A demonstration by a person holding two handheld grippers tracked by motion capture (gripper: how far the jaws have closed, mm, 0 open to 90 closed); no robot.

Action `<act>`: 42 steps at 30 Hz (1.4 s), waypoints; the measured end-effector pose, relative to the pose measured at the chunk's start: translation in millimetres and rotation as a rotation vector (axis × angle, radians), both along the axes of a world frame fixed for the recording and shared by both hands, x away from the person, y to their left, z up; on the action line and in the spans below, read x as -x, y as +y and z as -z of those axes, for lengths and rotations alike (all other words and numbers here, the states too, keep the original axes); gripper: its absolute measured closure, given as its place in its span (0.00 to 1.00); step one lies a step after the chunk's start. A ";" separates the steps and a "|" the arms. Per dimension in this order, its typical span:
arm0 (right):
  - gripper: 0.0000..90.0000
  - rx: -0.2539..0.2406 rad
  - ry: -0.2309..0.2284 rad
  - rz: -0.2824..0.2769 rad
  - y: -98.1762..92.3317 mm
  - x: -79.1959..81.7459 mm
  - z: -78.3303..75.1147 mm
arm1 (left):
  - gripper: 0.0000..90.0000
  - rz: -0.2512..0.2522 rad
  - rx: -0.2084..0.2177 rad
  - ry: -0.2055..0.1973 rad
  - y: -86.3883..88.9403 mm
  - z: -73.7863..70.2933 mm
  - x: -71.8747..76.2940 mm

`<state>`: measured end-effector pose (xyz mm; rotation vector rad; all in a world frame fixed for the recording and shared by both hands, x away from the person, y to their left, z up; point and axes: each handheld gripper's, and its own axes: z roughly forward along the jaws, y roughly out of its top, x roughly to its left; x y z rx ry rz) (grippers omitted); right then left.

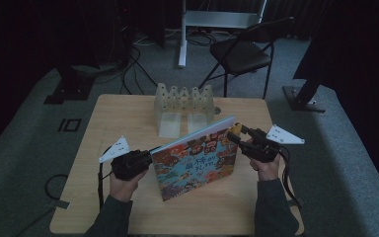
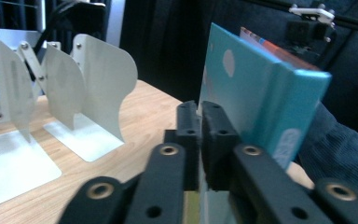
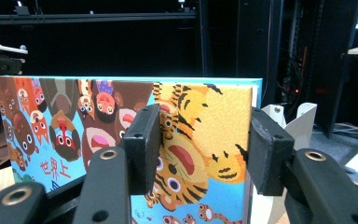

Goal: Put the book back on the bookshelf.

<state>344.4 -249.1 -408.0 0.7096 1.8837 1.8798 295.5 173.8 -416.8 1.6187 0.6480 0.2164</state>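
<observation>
Colourful picture book (image 1: pixel 197 160) stands tilted on the table (image 1: pixel 128 113), left gripper (image 2: pixel 199 135) pinching its edge while right gripper (image 3: pixel 205 149) straddles the spine unclamped, so slide it steadily toward the metal bookends (image 1: pixel 183 108).

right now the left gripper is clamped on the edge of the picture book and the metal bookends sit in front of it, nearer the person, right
Not quite. The left gripper does pinch the picture book, but the metal bookends stand behind it, on the far side of the table, as the high view shows.
</observation>
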 end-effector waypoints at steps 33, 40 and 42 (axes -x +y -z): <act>0.67 0.020 0.045 0.187 -26.3 -4.5 25.6 | 0.83 0.063 -0.040 -0.072 -4.0 0.4 5.0; 0.69 0.126 0.068 0.248 -13.8 -10.9 36.3 | 0.83 0.068 -0.044 -0.076 -6.2 0.4 5.7; 0.68 0.129 0.075 0.252 -13.2 -12.7 37.5 | 0.83 0.064 -0.045 -0.075 -5.5 0.5 5.3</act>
